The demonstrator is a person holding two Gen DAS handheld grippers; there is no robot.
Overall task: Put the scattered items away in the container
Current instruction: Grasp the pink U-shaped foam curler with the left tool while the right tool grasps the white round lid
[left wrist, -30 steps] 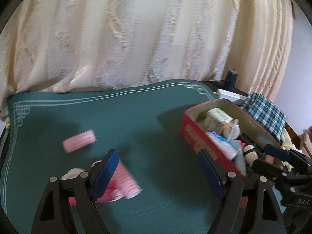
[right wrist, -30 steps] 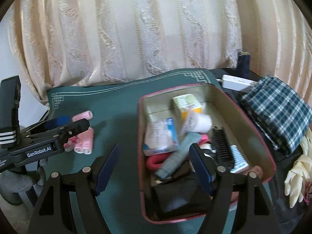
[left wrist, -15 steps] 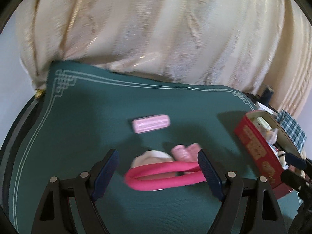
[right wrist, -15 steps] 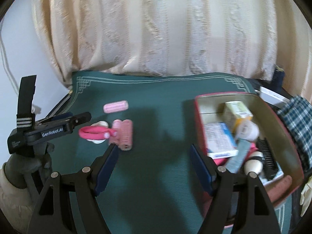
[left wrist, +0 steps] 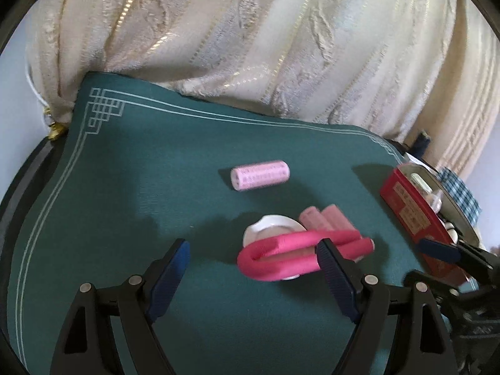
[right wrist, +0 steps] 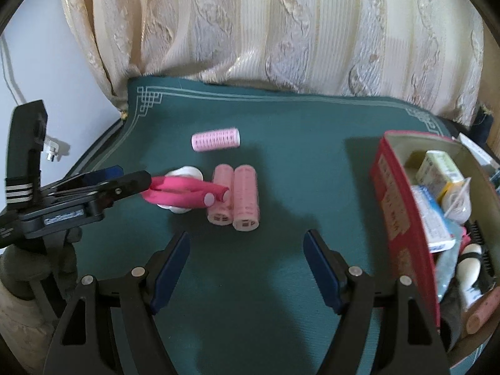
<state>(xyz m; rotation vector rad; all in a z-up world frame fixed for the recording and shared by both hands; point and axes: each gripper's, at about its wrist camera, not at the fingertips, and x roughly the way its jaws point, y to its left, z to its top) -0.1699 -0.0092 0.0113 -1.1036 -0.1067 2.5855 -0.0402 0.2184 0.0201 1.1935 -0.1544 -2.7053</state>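
Both our grippers have swung away from the red rectangular tin box point(right wrist: 403, 218) toward the items left on the dark green cloth mat point(right wrist: 281, 125); a second ago the right wrist view looked straight down into the box, and now the box sits at the right edge of both views.

Our left gripper point(left wrist: 250, 268) stands wide open with nothing held, its far finger just in front of the bent bright pink foam roller point(left wrist: 281, 259), which lies across a small white round dish or lid point(left wrist: 268, 226). Our right gripper point(right wrist: 247, 256) is likewise wide open and empty, hovering near the two pale pink cylindrical hair curlers point(right wrist: 237, 197) lying side by side and touching.

We judge the task well advanced: the box already holds a heap of small boxes, tubes and a black comb. Still out on the mat are the foam roller, the white dish, the pair of curlers and a single lighter pink curler point(right wrist: 215, 139) lying apart, farther back. Nothing has been grasped yet for the next trip.
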